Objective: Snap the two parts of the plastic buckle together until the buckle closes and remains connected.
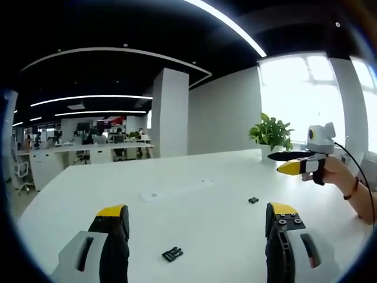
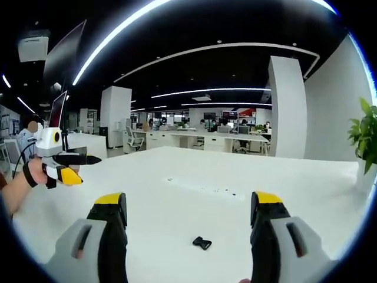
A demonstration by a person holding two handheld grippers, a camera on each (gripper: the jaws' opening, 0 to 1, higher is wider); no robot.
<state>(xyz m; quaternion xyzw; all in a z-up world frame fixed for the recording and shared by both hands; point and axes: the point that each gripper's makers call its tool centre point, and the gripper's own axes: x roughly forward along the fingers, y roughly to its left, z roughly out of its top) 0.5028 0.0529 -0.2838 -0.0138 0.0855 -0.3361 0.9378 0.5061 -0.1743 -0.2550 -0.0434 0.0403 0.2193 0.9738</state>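
Grippers, left (image 1: pixel 197 221) and right (image 2: pixel 188 209), gape empty above buckle parts (image 1: pixel 172 254) on table (image 1: pixel 200 206).

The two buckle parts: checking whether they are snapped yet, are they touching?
Apart. The left gripper view shows one buckle part near the camera and the other buckle part farther off, with bare white table between.

We hold the left hand-held gripper (image 1: pixel 197 221) level, its yellow-tipped jaws spread wide apart with nothing between them. Our right hand-held gripper (image 2: pixel 191 209) is likewise spread wide and holds nothing. In the left gripper view, our right hand (image 1: pixel 337 172) grips its handle at the far right, a band on the wrist.
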